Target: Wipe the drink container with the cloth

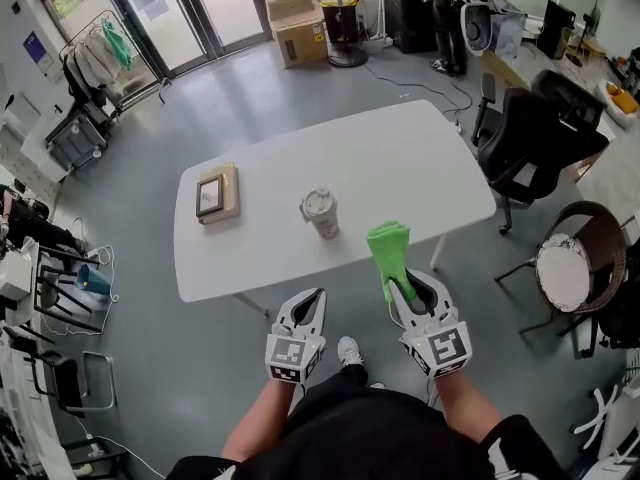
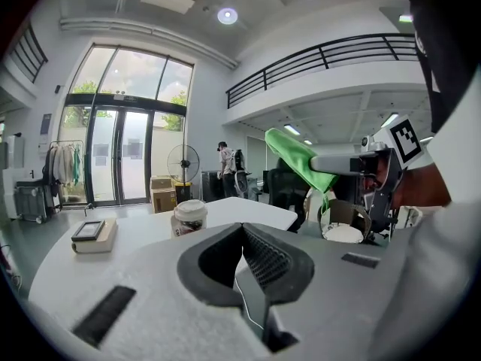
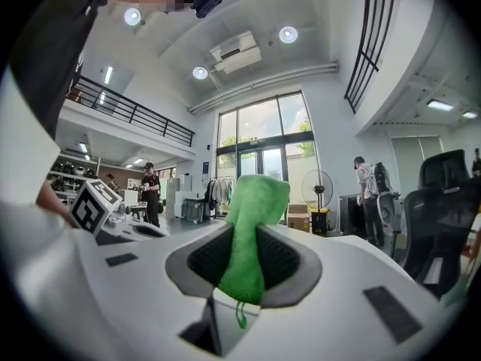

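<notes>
Where the person stands, just short of the table's near edge, both grippers are held close to the body over grey floor. Left gripper (image 1: 309, 301): jaws together, nothing between them, plain in the left gripper view (image 2: 242, 230). Right gripper (image 1: 404, 290): jaws clamped on a bright green folded soft cloth (image 1: 388, 251), which stands up out of the dark ribbed pads (image 3: 207, 258). In the head view the cloth's top overlaps the table's near edge. In the right gripper view it fills the gap between the pads, with a small loop hanging below. Each gripper carries a cube of black-and-white square markers.

Ahead is a white rectangular table with rounded corners (image 1: 400, 158). The drink container, a pale lidded cup with a printed band (image 1: 322, 213), stands upright around mid-table, nearer the front edge. It is beyond and left of the cloth and apart from both grippers. The print on its band is too small to read. Left of it, well apart, lies a flat tan block carrying a dark-framed panel (image 1: 216, 194). Open tabletop lies all round the cup.

Right side: a round wicker chair with a white cushion (image 1: 575, 268) stands nearer, and a black office chair (image 1: 535, 128) is close by the table's far right corner. The left side is open floor — smooth, grey.

Farther back:
- brown cardboard boxes (image 1: 300, 28)
- a black standing fan (image 1: 347, 56)
- tall glass doors (image 1: 190, 8)
- a clothes rack with hanging garments (image 1: 95, 58) at the left
- a person standing (image 1: 447, 18) near dark equipment
</notes>
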`<state>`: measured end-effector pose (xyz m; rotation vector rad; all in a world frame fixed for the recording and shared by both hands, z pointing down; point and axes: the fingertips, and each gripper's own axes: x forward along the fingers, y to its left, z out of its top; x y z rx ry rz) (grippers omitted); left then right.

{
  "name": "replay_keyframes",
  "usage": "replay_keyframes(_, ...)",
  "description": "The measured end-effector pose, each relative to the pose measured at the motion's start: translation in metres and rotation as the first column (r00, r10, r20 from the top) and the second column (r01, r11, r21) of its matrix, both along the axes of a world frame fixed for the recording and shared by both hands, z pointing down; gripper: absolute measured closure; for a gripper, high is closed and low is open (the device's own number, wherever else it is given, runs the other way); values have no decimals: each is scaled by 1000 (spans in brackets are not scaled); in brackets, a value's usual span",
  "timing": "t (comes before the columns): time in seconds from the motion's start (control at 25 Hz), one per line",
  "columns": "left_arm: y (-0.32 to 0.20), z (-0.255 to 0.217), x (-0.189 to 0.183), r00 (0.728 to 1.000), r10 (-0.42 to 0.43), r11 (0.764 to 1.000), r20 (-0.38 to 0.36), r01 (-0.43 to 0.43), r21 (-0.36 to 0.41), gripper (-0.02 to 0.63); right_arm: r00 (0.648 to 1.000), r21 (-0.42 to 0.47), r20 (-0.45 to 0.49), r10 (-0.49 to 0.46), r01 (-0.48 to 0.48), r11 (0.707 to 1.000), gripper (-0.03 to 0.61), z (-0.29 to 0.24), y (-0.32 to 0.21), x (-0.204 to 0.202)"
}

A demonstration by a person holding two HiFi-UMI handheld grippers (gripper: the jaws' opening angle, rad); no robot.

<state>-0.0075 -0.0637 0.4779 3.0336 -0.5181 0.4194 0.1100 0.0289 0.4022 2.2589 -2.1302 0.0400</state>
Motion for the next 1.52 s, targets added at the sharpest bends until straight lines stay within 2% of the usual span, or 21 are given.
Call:
replay_keyframes(0.28, -63, -8, 17, 1000, 0, 1000, -8, 0, 20, 600, 1000, -9, -2, -23, 23, 1000, 482, -2, -65, 17)
replay_keyframes(0.44, -96, -11, 16, 999, -16, 1000, -29, 16, -1, 600, 999, -30, 15, -43, 43, 999, 481, 4, -91, 24)
replay_keyframes(0.68, -134, -10, 14, 995, -82, 997, -54, 83, 6, 600, 989, -5, 129, -73, 74, 997, 482, 7, -121, 44)
replay_keyframes(0.84, -142, 1, 20, 993, -105, 994, -46, 105, -11, 600, 958, 24, 248, -143, 142, 990, 482, 9, -142, 57)
replay_keyframes(0.96, -148, 10, 31, 991, -131, 991, -25, 131, -15, 600, 906, 61, 361, -223, 215, 975, 482, 12, -157, 70)
replay_keyframes(1.12, -159, 11, 42, 978, -206, 978, -11, 206, -11, 600, 820, 81, 471, -325, 327, 942, 482, 20, -179, 83)
replay_keyframes(1.28, -169, 15, 58, 965, -263, 965, 7, 263, -1, 600, 695, 96, 602, -393, 426, 900, 482, 37, -203, 92)
replay_keyframes(1.52, -168, 14, 78, 934, -356, 934, 25, 356, 6, 600, 511, 86, 733, -448, 584, 807, 482, 68, -226, 98)
